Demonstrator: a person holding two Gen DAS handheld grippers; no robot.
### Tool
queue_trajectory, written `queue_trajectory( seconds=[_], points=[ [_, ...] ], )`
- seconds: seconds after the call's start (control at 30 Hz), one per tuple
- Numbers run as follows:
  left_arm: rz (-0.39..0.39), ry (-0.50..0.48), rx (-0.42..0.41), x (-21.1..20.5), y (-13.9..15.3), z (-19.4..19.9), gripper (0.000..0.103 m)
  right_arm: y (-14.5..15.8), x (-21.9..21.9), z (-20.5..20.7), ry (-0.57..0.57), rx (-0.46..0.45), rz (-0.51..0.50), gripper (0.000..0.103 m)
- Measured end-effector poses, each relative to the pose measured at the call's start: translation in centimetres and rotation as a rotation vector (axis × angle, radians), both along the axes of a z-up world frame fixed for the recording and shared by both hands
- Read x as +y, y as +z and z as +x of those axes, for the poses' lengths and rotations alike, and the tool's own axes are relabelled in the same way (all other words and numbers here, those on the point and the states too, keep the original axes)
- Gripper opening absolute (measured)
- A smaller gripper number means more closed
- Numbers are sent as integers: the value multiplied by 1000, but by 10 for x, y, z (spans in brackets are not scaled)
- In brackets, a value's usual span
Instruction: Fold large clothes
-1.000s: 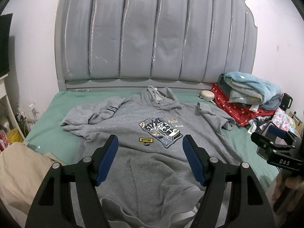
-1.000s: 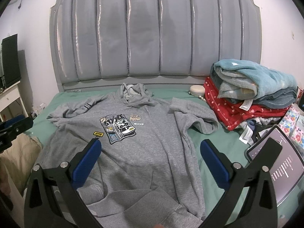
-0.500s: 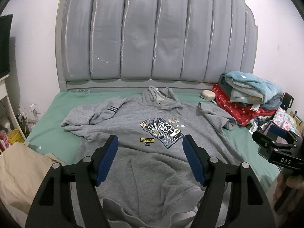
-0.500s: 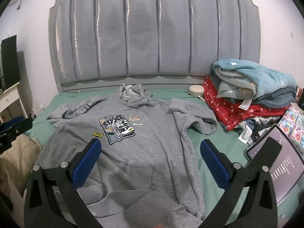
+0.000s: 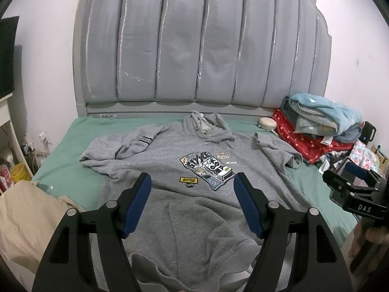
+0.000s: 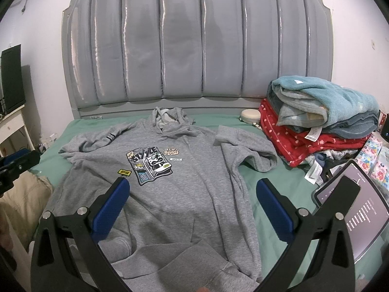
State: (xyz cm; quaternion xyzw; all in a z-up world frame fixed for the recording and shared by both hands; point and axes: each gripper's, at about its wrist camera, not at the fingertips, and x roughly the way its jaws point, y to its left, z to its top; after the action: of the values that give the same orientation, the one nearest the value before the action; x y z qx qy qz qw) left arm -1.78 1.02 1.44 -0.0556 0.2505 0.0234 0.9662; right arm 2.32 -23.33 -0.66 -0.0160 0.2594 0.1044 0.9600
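A large grey hoodie [image 5: 184, 209] [image 6: 194, 185] lies face up on the green bed sheet, hood toward the headboard, a printed graphic [image 5: 206, 168] [image 6: 152, 164] on its chest. Both sleeves are bent inward near the shoulders. Its hem is bunched at the near edge. My left gripper [image 5: 192, 182] hovers open above the hoodie's belly pocket, nothing between its blue pads. My right gripper [image 6: 193, 185] hangs open, wider, over the hoodie's lower right side. The right gripper's body [image 5: 355, 194] shows at the right edge of the left wrist view.
A stack of folded clothes [image 6: 318, 124] [image 5: 321, 131], red below and blue on top, sits at the bed's right. A tablet [image 6: 359, 206] leans at the near right. A beige cloth [image 5: 26, 221] lies at the near left. A padded grey headboard [image 6: 194, 48] stands behind.
Both views have shifted slightly; the hoodie sits a little lower in the left wrist view. The hoodie itself has not moved and both grippers stay open.
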Motion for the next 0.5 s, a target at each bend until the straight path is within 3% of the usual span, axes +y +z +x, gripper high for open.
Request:
queue_trajectory(
  seconds=[0.5],
  points=[
    [2,0,-2,1,0,-1,73,0,0,0,-1,0,1,103]
  ],
)
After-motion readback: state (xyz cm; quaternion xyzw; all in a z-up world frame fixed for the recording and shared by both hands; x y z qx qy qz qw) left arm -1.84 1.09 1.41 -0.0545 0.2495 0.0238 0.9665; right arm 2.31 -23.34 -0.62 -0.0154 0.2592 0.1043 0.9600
